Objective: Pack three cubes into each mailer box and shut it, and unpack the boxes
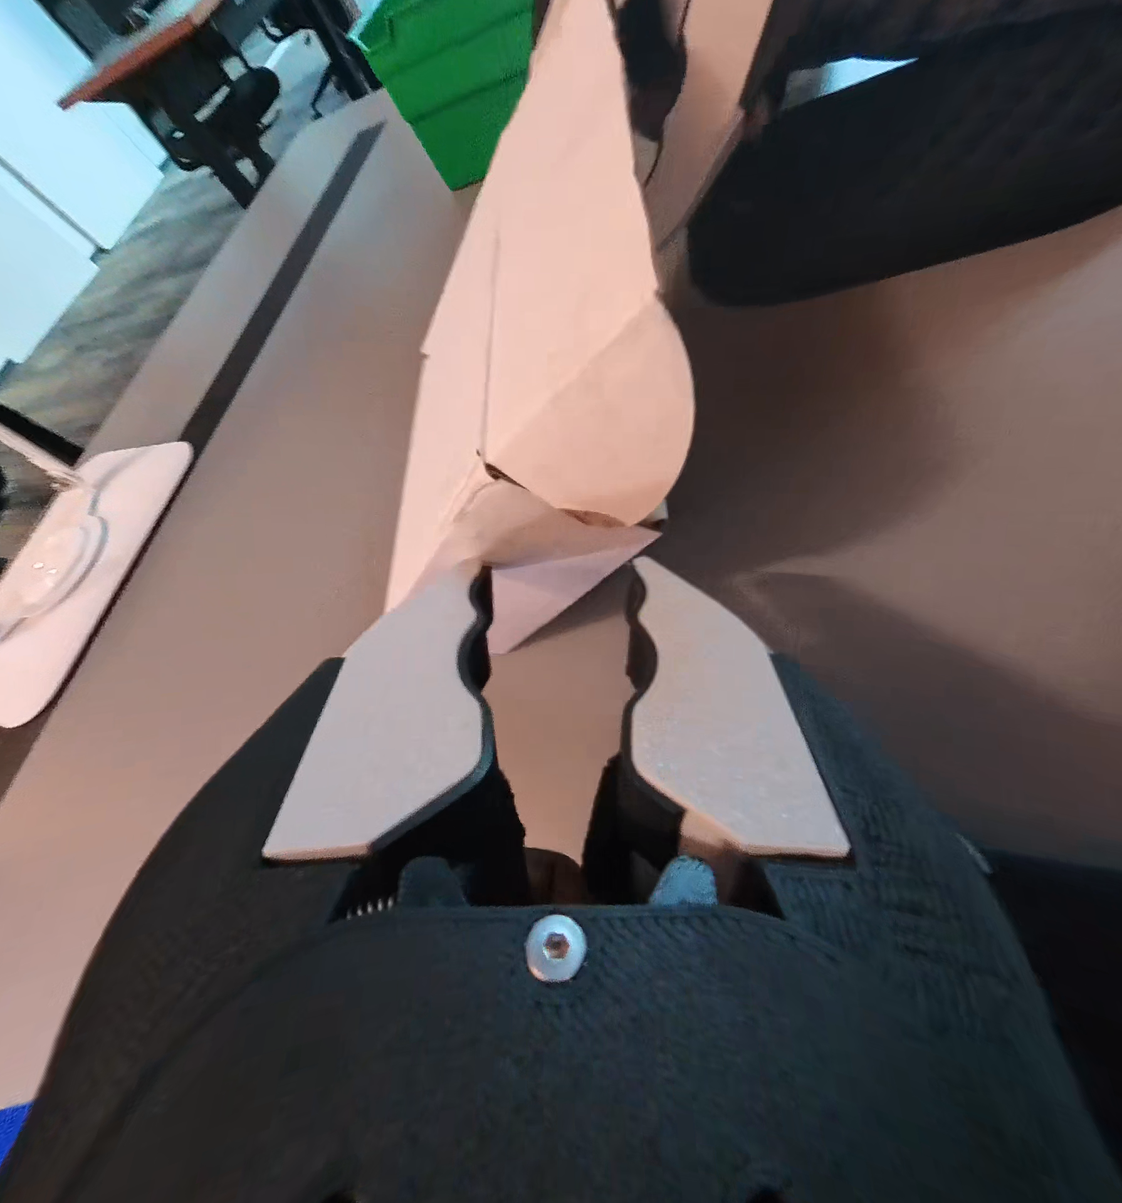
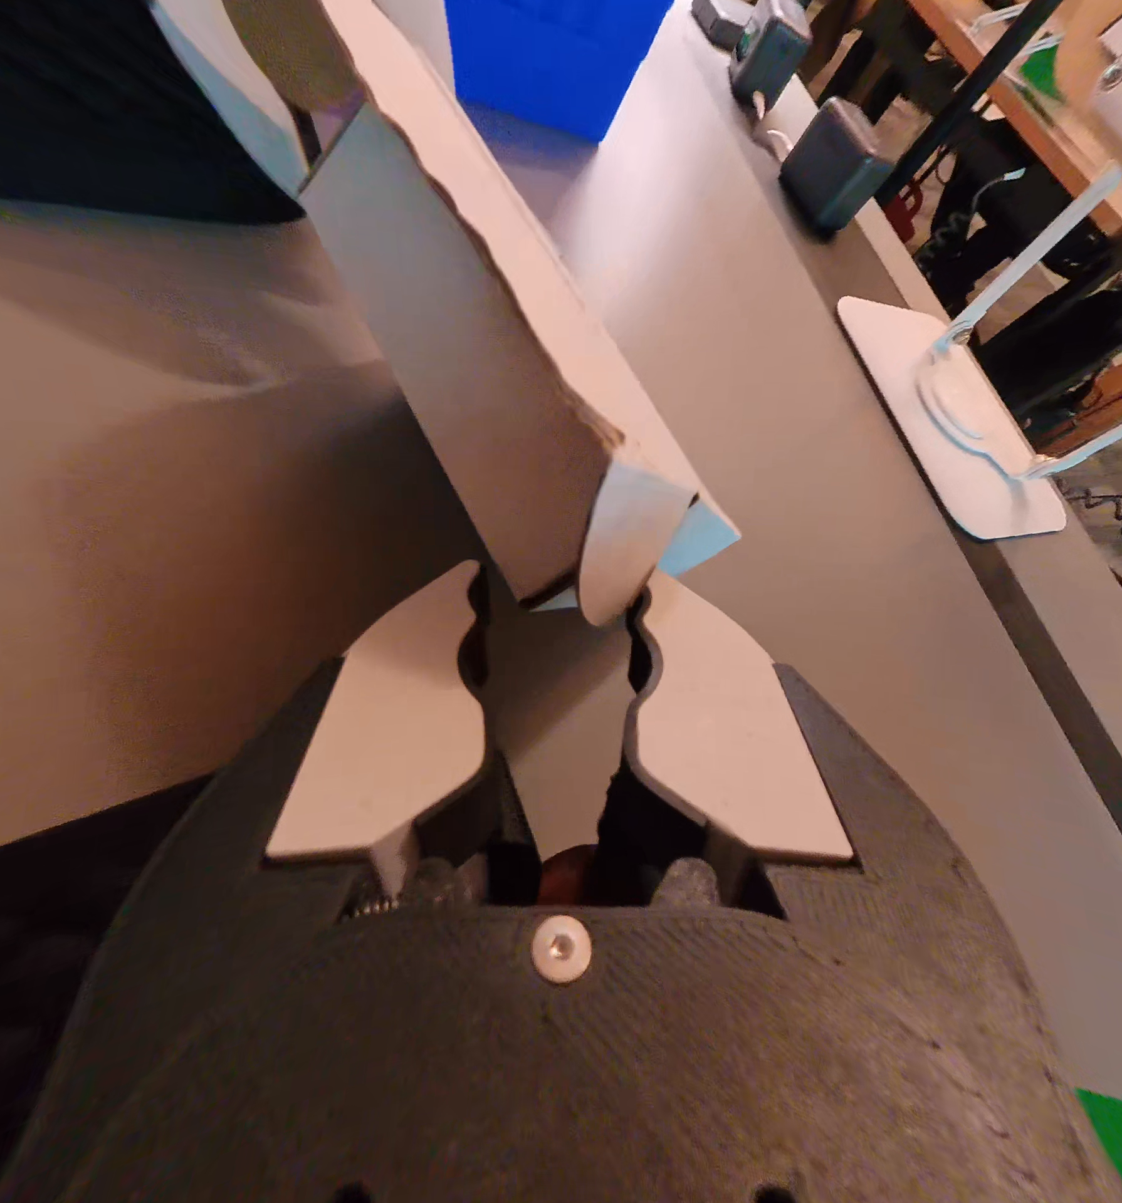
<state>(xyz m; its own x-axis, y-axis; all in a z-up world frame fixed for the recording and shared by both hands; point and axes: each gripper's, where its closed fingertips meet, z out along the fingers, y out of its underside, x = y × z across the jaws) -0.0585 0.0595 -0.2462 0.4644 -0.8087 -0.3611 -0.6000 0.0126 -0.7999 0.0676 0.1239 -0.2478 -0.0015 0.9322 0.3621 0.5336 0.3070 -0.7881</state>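
Note:
A pale cardboard mailer box (image 1: 545, 338) stretches between my two grippers above the table. My left gripper (image 1: 558, 599) has a folded corner flap of the box (image 1: 545, 579) filling the gap between its fingertips. My right gripper (image 2: 558, 599) holds the opposite corner, where a rounded side flap (image 2: 623, 553) and the box wall (image 2: 467, 338) sit between its tips. Each gripper shows as a black body at the far end of the other's view: the right one (image 1: 903, 182) and the left one (image 2: 89, 97). No cubes are visible.
A green bin (image 1: 454, 84) stands beyond the box on one side and a blue bin (image 2: 545, 58) on the other. A lamp base (image 1: 70, 573) (image 2: 949, 423) sits near the table's far edge. Dark adapters (image 2: 832, 169) lie by that edge.

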